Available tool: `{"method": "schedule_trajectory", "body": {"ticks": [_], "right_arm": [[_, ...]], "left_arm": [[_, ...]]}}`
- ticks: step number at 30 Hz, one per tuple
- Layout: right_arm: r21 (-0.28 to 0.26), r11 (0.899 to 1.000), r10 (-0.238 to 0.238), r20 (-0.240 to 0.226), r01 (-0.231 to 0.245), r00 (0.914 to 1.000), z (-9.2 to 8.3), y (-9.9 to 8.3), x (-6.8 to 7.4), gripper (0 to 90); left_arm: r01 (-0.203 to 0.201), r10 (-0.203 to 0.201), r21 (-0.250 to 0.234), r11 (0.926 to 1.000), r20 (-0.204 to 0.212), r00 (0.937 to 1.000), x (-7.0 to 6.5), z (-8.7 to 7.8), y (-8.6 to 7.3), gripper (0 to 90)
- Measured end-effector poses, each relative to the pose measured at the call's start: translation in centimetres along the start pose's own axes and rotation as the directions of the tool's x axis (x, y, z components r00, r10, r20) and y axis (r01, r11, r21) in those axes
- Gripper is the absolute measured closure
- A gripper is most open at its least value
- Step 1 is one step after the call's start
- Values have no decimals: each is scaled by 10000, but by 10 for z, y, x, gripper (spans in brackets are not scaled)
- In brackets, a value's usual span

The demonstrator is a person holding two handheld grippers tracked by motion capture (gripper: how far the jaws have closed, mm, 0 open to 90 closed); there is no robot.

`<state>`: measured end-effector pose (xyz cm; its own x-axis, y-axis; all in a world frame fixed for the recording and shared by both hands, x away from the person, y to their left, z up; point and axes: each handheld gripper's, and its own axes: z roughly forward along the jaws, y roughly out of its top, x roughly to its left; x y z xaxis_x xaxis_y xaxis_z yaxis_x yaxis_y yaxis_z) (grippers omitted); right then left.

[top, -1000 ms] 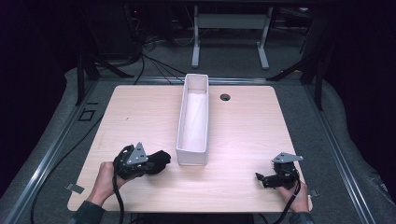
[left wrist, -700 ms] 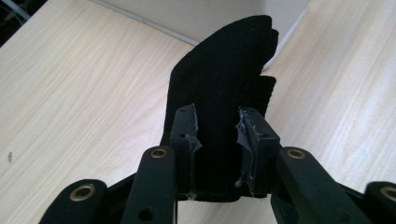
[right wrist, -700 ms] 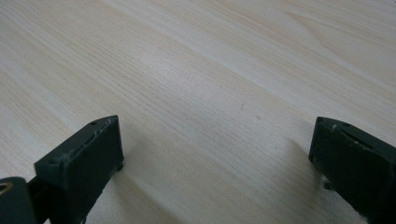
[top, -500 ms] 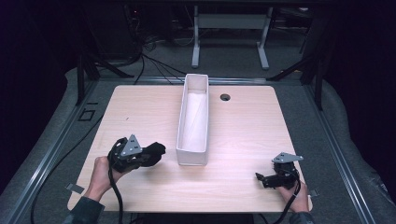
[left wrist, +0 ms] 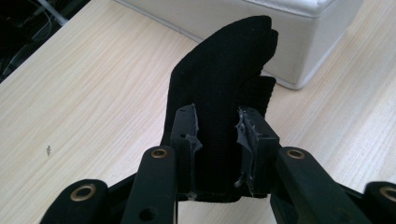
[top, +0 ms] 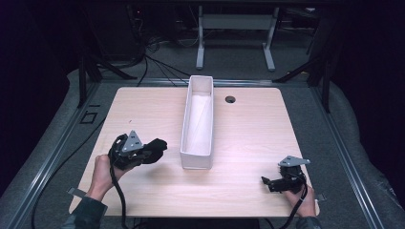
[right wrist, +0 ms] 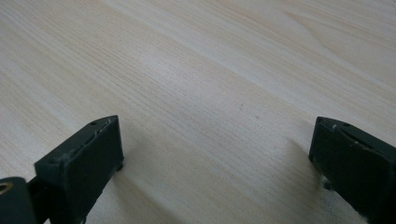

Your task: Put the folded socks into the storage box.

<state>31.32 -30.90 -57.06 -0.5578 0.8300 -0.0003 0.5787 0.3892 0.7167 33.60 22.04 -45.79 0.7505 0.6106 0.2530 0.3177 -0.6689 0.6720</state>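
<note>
My left gripper (top: 152, 151) is shut on a folded piece of black cloth (left wrist: 219, 79), which sticks out past the jaws toward the long white bin (top: 197, 125). In the left gripper view the cloth stands just above the table, close to the bin's near corner (left wrist: 299, 42). The left gripper (left wrist: 217, 140) grips the cloth at its lower part. At the table's front right my right gripper (top: 268, 181) rests low over the wood. Its jaws are wide open in the right gripper view, where the gripper (right wrist: 217, 154) has nothing but bare wood between its fingers.
The white bin runs from the table's middle toward the far edge and looks empty inside. A round cable hole (top: 230, 99) lies right of it near the back. The wooden table (top: 248, 138) is ringed by dark floor and metal frame legs (top: 234, 33).
The left gripper with the black cloth has shifted slightly left and toward the far side, lifting a little. The right gripper has stayed put.
</note>
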Motion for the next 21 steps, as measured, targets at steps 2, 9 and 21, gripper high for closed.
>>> {"method": "schedule_trajectory", "body": {"ticks": [2,9,21], "right_arm": [[0,10000,-1,-2,1,10000,0,0,0,22],[1,10000,2,1,-2,10000,0,0,0,22],[0,10000,-2,-3,2,10000,0,0,0,23]], "left_arm": [[60,-60,-61,10000,-43,10000,2,-1,1,700],[202,-204,-132,9997,-105,9997,7,-3,6,701],[291,-299,-281,9992,-282,9992,16,-7,19,701]]}}
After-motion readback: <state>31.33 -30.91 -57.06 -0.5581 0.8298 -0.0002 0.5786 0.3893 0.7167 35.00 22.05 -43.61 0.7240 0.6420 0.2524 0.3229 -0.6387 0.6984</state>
